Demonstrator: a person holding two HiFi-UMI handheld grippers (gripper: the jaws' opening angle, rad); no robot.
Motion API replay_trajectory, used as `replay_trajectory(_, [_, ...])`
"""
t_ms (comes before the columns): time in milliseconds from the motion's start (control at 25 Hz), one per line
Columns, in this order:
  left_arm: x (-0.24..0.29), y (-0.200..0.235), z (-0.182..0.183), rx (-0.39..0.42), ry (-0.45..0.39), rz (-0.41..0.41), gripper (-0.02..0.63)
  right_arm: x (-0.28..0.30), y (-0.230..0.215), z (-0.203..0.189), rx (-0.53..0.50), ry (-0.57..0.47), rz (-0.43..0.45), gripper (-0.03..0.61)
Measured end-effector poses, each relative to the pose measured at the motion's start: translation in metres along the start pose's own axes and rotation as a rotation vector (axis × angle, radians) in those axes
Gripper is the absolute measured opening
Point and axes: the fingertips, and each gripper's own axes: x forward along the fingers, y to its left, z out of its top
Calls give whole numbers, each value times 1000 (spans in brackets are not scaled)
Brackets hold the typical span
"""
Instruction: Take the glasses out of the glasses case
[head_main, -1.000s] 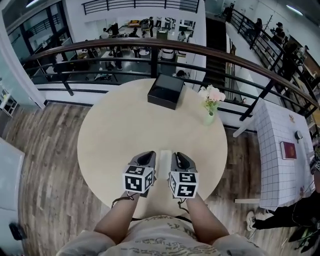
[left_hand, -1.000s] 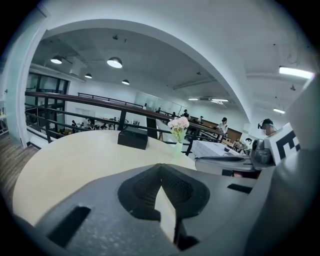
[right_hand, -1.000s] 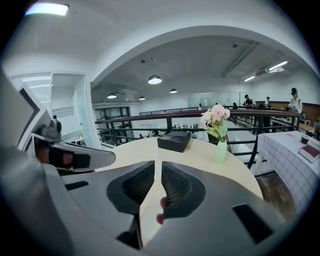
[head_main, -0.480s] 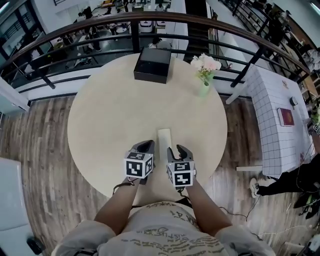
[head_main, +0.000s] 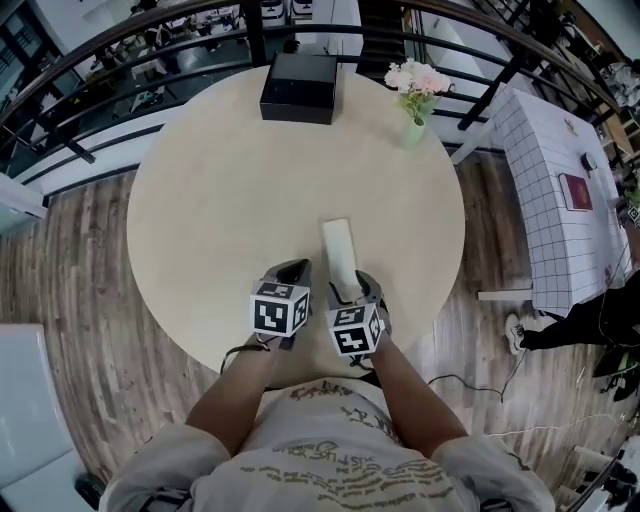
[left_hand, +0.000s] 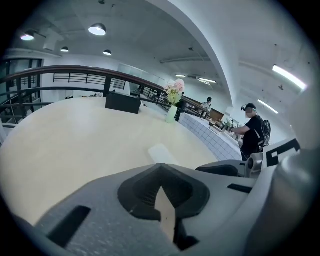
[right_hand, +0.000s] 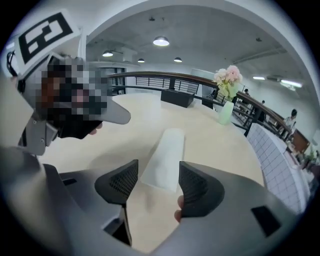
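A pale, closed glasses case (head_main: 339, 252) lies lengthwise on the round beige table (head_main: 220, 200), near the front edge. My right gripper (head_main: 354, 290) is at the case's near end, and its jaws are opening. In the right gripper view the case (right_hand: 165, 156) reaches in between the two dark pads (right_hand: 196, 189) without touching them. My left gripper (head_main: 292, 272) is just left of the case, shut and empty. In the left gripper view its jaws (left_hand: 161, 187) are closed together, with the case (left_hand: 159, 152) beyond them. No glasses are visible.
A black box (head_main: 298, 87) sits at the table's far edge, with a green vase of pink flowers (head_main: 415, 95) to its right. A railing runs behind the table. A white gridded table (head_main: 560, 200) stands at the right. Wooden floor surrounds the table.
Both grippers have come down toward the table. The right jaws have gone from nearly closed to wide apart around the case's near end. The left jaws stayed closed.
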Motion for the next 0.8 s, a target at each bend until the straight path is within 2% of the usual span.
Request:
replay_trajectory(120, [-16,11,-7,-3,3,-8,13,3,17,-7,-95,24,-68,268])
replay_trajectory(240, [-45,25,-12,-9,-6,-13,12,1,44,-11,-144,67,-84,275])
replay_trajectory(440, [-16,17,-2,-22,-21,-3,13,20,15,-25,-195,108,-110,275])
replay_trajectory(800, [-22,19,-2,-28,-27,-2,13,21,10,-26,-227,117,-118,272])
